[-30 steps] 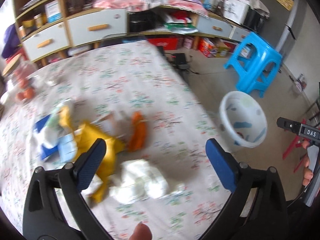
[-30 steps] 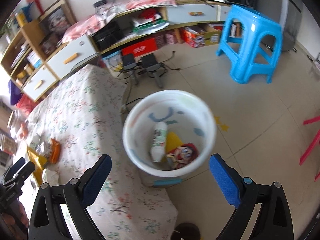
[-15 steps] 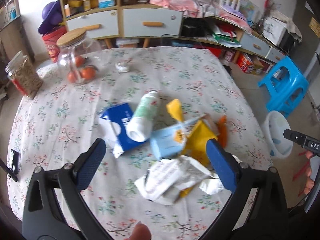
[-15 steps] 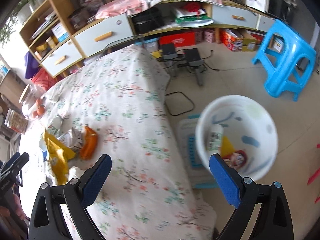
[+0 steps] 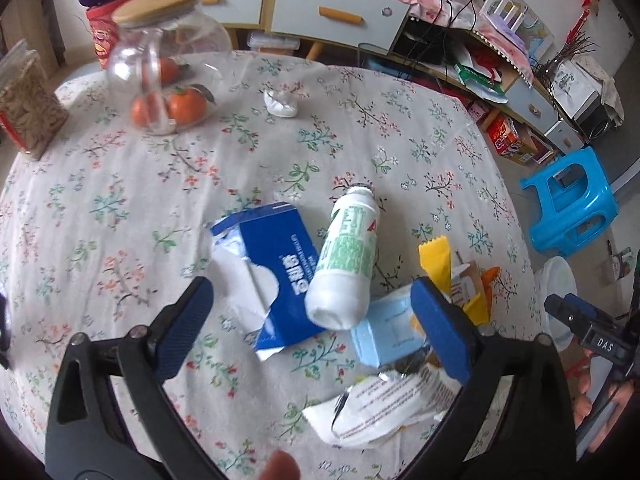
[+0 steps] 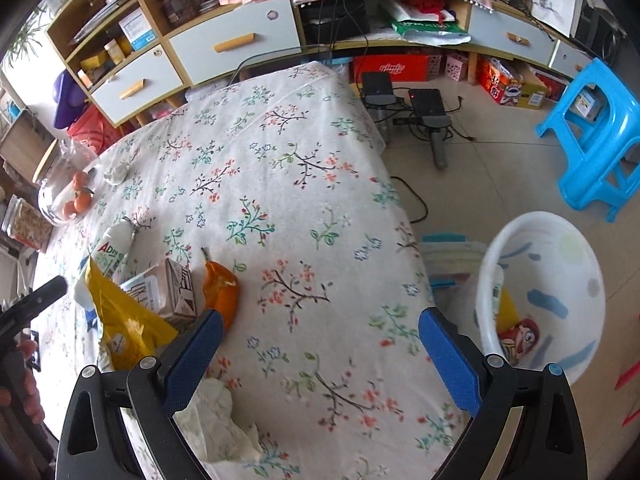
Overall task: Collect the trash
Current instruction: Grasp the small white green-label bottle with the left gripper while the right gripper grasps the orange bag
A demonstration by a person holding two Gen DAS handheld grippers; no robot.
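On the flowered table (image 5: 280, 128), the trash lay heaped at six o'clock: a white bottle (image 5: 346, 264) resting across a blue packet (image 5: 280, 264), a pale blue carton (image 5: 386, 330) and a yellow wrapper (image 5: 436, 262) touching beside them. The left gripper (image 5: 316, 332) hovered above this heap, spread wide and empty, apparently choosing a piece. The right gripper (image 6: 320, 360) hung likewise released over bare cloth. The white bin (image 6: 560, 292) stood on the floor at three o'clock, presumably placed there for easy drops.

The bin (image 6: 576, 292) hides most of its bottle (image 6: 497, 286) (label unreadable).
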